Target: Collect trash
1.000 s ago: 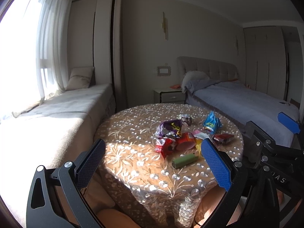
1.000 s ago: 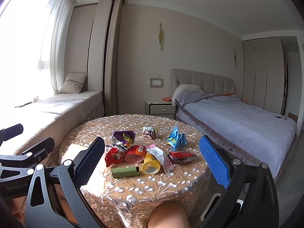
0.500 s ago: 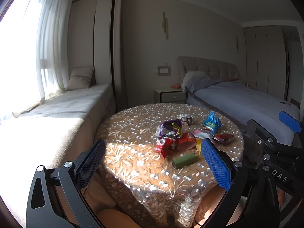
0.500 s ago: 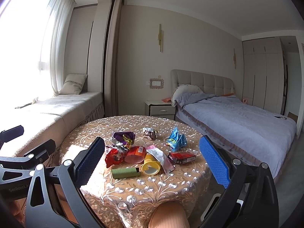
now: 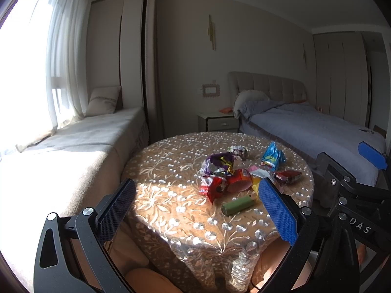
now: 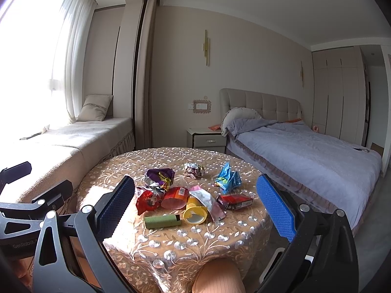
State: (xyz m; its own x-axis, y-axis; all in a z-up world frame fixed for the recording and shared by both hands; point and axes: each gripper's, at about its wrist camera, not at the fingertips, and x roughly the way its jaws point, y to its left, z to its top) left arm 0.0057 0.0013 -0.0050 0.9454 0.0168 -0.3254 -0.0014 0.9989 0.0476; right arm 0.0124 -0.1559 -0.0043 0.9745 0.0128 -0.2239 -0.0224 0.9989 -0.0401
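Almost nothing has moved since the earlier frames: both tools hover short of the round table (image 6: 171, 241) with only a slight drift, and the litter lies as it did. Left gripper (image 5: 195, 210) stands with its jaws spread wide and holding nothing; the right gripper (image 6: 195, 207) is likewise wide apart and empty. Ahead of the right gripper, from its left pad rightward, the trash sits in a loose heap: a red wrapper (image 6: 147, 200) just past the left pad, a purple wrapper (image 6: 158, 178) beyond it, a green tube (image 6: 162, 221) nearest the fingers, a red cup (image 6: 174, 197) touching a yellow cup (image 6: 195, 213), a pink sachet (image 6: 205, 199) lying over that cup, a crumpled foil ball (image 6: 193, 169) farther off, a blue wrapper (image 6: 227, 178), and a red box (image 6: 233, 201) toward the right pad. I judge no piece collected yet, and no bin shows. Risks: the pieces overlap, so closing on one may drag its neighbours; the cups and tube could roll off the near edge; the embroidered cloth may bunch under a pad. Bare cloth lies left of the heap and beyond it, giving room; the near rim is close to the tube, and the two tools sit near enough to clash
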